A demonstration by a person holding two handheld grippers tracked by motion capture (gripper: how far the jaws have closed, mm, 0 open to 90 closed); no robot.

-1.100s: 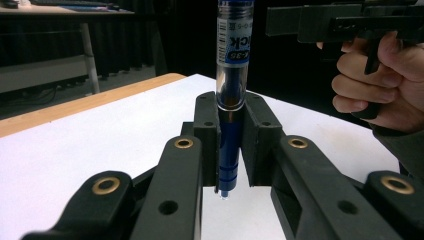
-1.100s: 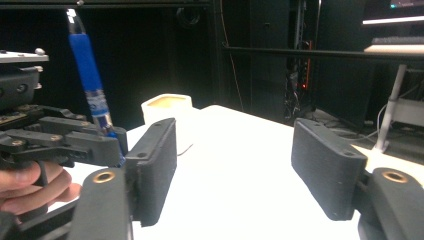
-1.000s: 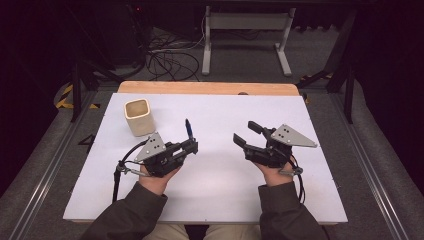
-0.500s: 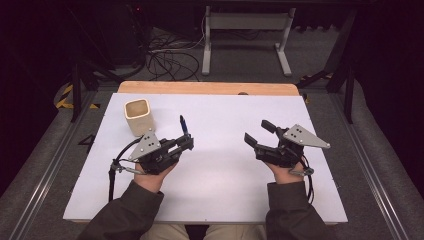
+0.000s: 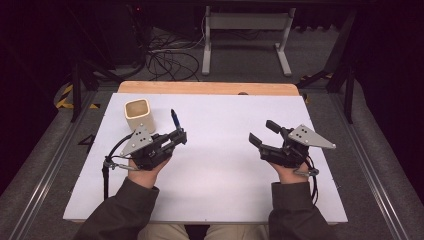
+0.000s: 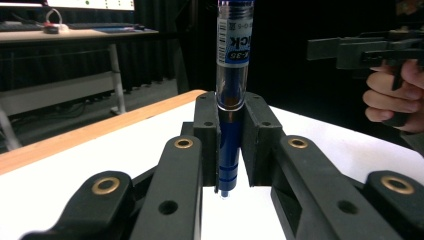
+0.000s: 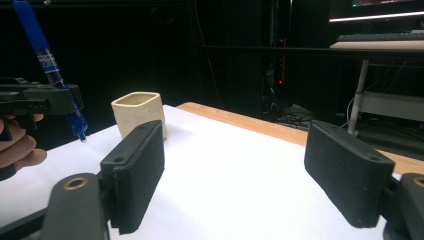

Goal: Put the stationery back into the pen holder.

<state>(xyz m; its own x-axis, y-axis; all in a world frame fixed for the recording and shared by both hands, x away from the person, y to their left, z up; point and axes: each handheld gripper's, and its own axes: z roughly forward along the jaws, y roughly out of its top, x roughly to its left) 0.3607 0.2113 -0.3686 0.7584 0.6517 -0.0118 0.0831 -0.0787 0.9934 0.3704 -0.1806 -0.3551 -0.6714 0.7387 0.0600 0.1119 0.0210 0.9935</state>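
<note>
1. While the person's hands sit low over the white table (image 5: 215, 170), the left gripper (image 5: 176, 136) has its jaws pinched tight on a blue pen (image 5: 174, 118), which stands pretty much upright between them.
2. In the left gripper view the pen (image 6: 231, 95) runs straight up through the jaws, clear barrel with a printed label above them, blue tip poking out just below and hanging above the table surface.
3. The right gripper (image 5: 264, 133) is spread wide with nothing between its jaws, well apart from the left one, over the right side of the table.
4. In the right gripper view the two ribbed pads (image 7: 140, 175) stand far apart, and you can see the pen (image 7: 50, 67) tilted a bit over on the left, held off the table.
5. A cream square-ish cup (image 5: 137, 114) sits upright near the far left corner of the table, just beyond the left gripper and close to the pen, but not touching it. From the right gripper view the cup (image 7: 138, 116) looks open-topped.
</note>
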